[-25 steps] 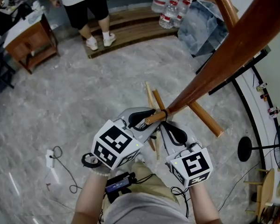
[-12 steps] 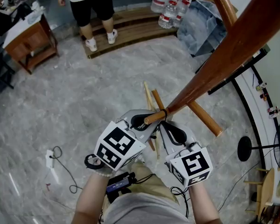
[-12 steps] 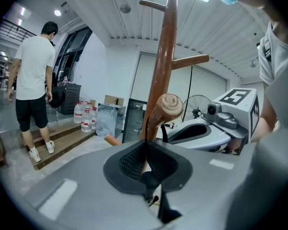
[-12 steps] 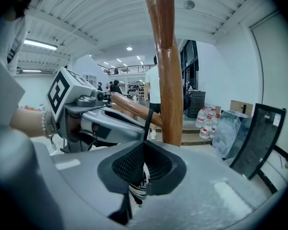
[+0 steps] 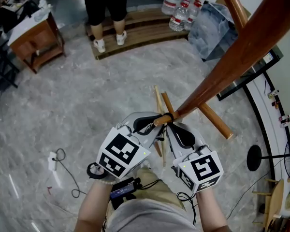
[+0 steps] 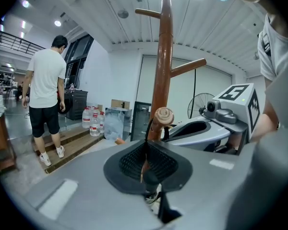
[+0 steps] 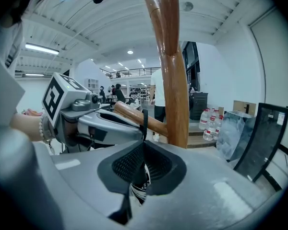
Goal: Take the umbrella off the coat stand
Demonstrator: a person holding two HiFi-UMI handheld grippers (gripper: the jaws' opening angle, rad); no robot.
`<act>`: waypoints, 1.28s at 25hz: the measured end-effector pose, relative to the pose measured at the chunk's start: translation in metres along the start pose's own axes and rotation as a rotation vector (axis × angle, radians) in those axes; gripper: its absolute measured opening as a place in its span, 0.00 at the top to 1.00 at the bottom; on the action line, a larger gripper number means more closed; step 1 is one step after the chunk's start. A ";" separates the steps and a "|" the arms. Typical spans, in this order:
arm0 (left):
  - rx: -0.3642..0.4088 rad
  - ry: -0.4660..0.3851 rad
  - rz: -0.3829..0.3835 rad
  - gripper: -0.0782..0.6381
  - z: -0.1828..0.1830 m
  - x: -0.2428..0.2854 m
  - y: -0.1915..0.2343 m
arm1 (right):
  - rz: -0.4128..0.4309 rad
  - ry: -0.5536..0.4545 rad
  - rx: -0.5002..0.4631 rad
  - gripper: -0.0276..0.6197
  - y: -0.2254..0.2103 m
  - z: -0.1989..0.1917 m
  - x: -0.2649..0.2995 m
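Observation:
The brown wooden coat stand [image 5: 222,71] rises in front of me, its pole [image 6: 162,71] filling the middle of both gripper views. A short peg [image 5: 160,120] points toward me with a thin black umbrella strap [image 5: 170,116] looped over it. The strap [image 6: 147,128] runs down from the peg [image 6: 163,116] into the closed jaws of my left gripper [image 6: 144,155]. My right gripper [image 7: 144,159] is shut on the same strap [image 7: 144,121] from the other side. In the head view the left gripper [image 5: 157,125] and right gripper [image 5: 171,128] meet under the peg. The umbrella's body is hidden beneath them.
The stand's wooden base legs [image 5: 215,122] spread on the marble floor. A person in a white shirt [image 5: 106,4] stands by a low wooden step [image 5: 135,33], with water bottles [image 5: 181,8] beside it. A wooden table [image 5: 36,42], a floor cable [image 5: 63,170] and a fan base [image 5: 253,156] surround me.
The person at the back has stepped to the right. Both grippers stay at the peg, and the left one has rolled a little.

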State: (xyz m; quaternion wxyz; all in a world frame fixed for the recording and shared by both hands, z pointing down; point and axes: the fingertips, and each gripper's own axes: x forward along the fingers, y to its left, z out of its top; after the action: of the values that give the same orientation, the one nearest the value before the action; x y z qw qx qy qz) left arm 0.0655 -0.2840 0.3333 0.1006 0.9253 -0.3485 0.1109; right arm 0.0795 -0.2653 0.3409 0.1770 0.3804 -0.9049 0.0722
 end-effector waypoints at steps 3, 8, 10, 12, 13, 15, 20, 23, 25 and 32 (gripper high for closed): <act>0.002 -0.003 0.016 0.87 0.001 -0.007 0.001 | 0.013 -0.006 -0.008 0.95 0.005 0.004 0.001; 0.003 -0.013 0.051 0.87 0.002 -0.019 0.005 | 0.042 -0.016 -0.028 0.95 0.016 0.010 0.003; 0.000 -0.017 0.071 0.87 0.003 -0.023 0.005 | 0.054 -0.021 -0.032 0.95 0.018 0.012 0.001; -0.001 -0.021 0.091 0.87 0.005 -0.027 0.005 | 0.067 -0.026 -0.036 0.95 0.021 0.015 -0.001; -0.001 -0.023 0.100 0.87 0.006 -0.029 0.005 | 0.074 -0.028 -0.040 0.95 0.023 0.016 -0.002; 0.002 -0.027 0.114 0.87 0.006 -0.035 0.005 | 0.087 -0.030 -0.049 0.95 0.028 0.018 -0.002; 0.005 -0.033 0.150 0.87 0.010 -0.048 0.003 | 0.129 -0.036 -0.069 0.95 0.041 0.025 -0.003; 0.002 -0.035 0.179 0.87 0.012 -0.057 0.003 | 0.160 -0.039 -0.085 0.95 0.048 0.030 -0.004; -0.005 -0.036 0.203 0.87 0.011 -0.064 0.004 | 0.186 -0.039 -0.091 0.95 0.054 0.031 -0.003; -0.034 -0.020 0.312 0.87 0.000 -0.097 0.013 | 0.294 -0.030 -0.128 0.95 0.083 0.034 0.007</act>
State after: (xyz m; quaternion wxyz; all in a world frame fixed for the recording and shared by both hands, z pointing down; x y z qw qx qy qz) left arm -0.0144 -0.2334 0.3082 0.0944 0.8591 -0.4909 0.1098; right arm 0.0069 -0.2206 0.3127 0.1750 0.2330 -0.9560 0.0340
